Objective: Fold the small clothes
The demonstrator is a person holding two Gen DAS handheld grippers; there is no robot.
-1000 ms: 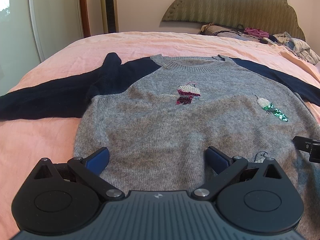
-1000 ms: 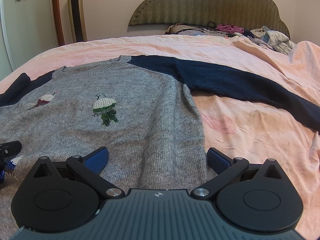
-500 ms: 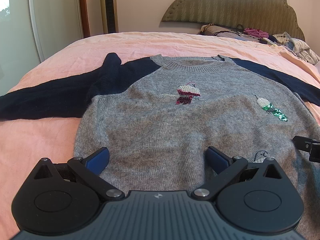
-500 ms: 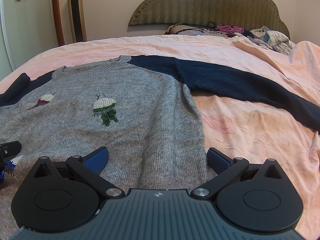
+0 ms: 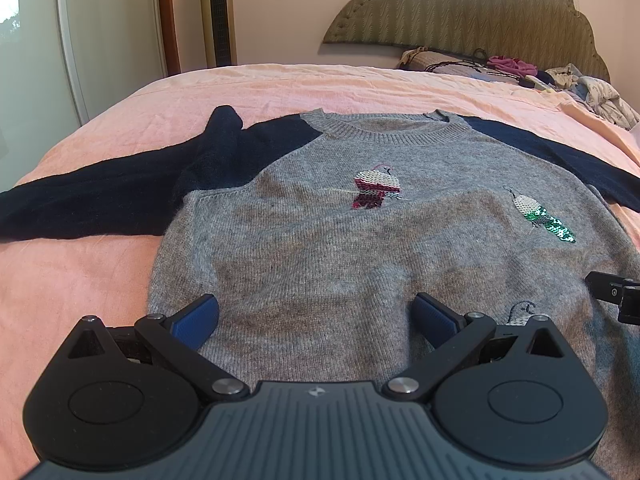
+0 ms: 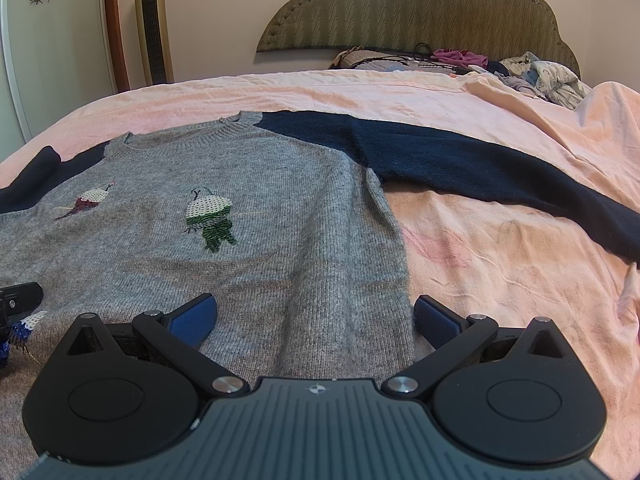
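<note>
L gripper [image 5: 316,314] low over sweater [image 5: 360,248] hem, aimed toward headboard [image 5: 460,8], jaws spread wide, nothing held. R gripper [image 6: 314,314] same pose over hem's right corner, released, one finger over bed [image 6: 500,272]. Sweater flat, face up, centred on bed; long axis hem-to-collar, collar toward headboard. Navy sleeves out to both sides; left one bunched nr shoulder.

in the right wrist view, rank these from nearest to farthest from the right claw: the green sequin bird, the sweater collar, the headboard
From the right claw:
1. Green sequin bird, ahead and left on the grey chest.
2. Sweater collar, farther up, left of centre.
3. Headboard, against the back wall.
</note>
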